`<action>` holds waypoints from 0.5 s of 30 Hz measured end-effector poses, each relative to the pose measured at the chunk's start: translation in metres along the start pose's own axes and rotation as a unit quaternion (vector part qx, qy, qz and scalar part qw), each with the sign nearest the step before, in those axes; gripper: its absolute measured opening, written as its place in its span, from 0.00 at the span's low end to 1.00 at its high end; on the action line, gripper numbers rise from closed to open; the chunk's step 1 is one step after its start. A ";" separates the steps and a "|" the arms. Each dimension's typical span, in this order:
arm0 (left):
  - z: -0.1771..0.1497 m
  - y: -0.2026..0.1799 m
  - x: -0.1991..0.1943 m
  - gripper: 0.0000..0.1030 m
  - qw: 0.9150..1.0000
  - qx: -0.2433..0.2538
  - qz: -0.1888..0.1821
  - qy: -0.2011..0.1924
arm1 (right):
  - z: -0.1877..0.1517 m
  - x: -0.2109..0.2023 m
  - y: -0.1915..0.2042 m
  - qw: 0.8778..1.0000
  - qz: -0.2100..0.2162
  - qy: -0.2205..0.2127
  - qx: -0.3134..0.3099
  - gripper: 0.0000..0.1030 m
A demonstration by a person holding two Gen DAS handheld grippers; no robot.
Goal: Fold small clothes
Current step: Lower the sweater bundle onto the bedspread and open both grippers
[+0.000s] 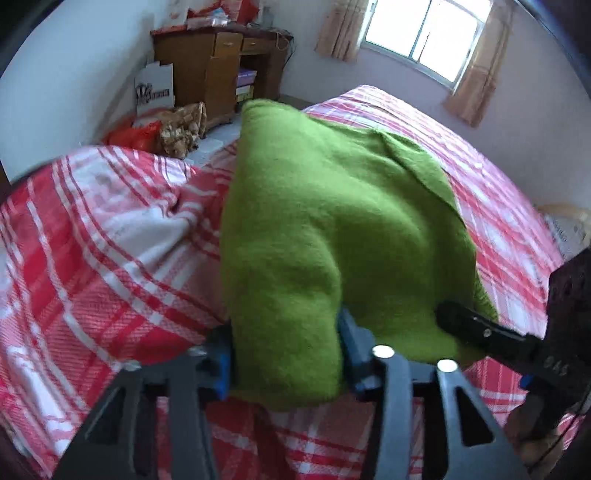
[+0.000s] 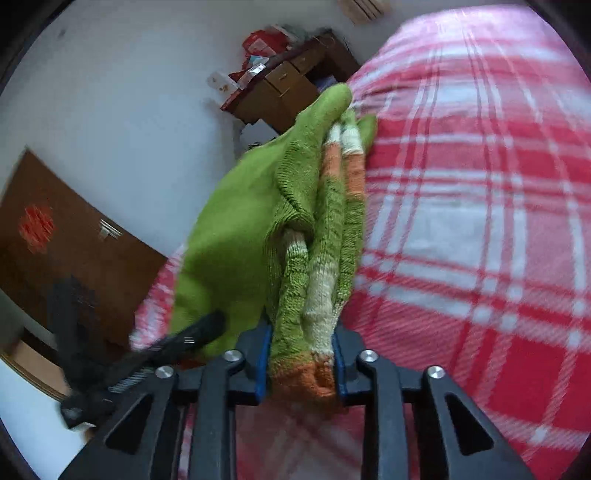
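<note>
A green knitted sweater (image 1: 317, 221) with orange and cream striped trim is held up above the bed, folded into several layers. My left gripper (image 1: 286, 350) is shut on a thick green fold at its near edge. My right gripper (image 2: 301, 354) is shut on the bunched layers, with the striped hem (image 2: 317, 295) between its blue pads. The right gripper's finger shows in the left wrist view (image 1: 476, 328) against the sweater's right side. The left gripper shows blurred in the right wrist view (image 2: 177, 343) at the sweater's left.
A bed with a red, pink and white plaid sheet (image 1: 92, 258) lies under the sweater and fills the right wrist view (image 2: 480, 221). A wooden desk (image 1: 221, 66), bags on the floor (image 1: 177, 125), a window (image 1: 424, 33) and a brown door (image 2: 66, 251) stand beyond.
</note>
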State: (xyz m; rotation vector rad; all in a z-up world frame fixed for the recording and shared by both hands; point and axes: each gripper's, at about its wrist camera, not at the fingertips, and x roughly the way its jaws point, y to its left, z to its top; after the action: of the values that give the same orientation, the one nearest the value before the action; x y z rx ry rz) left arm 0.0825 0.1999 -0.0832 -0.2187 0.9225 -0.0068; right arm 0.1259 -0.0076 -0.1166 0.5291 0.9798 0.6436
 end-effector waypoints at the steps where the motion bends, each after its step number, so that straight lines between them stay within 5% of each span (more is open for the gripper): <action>1: 0.000 -0.002 -0.003 0.42 1.000 0.009 0.009 -0.002 | 0.000 -0.001 0.002 1.000 0.007 0.001 0.002 0.25; 10: -0.014 0.007 0.005 0.53 1.000 0.012 0.028 -0.007 | -0.021 0.003 0.014 0.993 -0.086 -0.033 -0.074 0.24; 15: -0.016 0.007 0.002 0.54 1.000 0.000 0.027 -0.003 | -0.024 -0.002 0.012 0.995 -0.082 -0.028 -0.051 0.31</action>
State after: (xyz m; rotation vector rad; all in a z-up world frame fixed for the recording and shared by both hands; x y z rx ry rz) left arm 0.0699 0.2038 -0.0957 -0.1930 0.9218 0.0433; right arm 0.1003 0.0024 -0.1182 0.3706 0.9216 0.5254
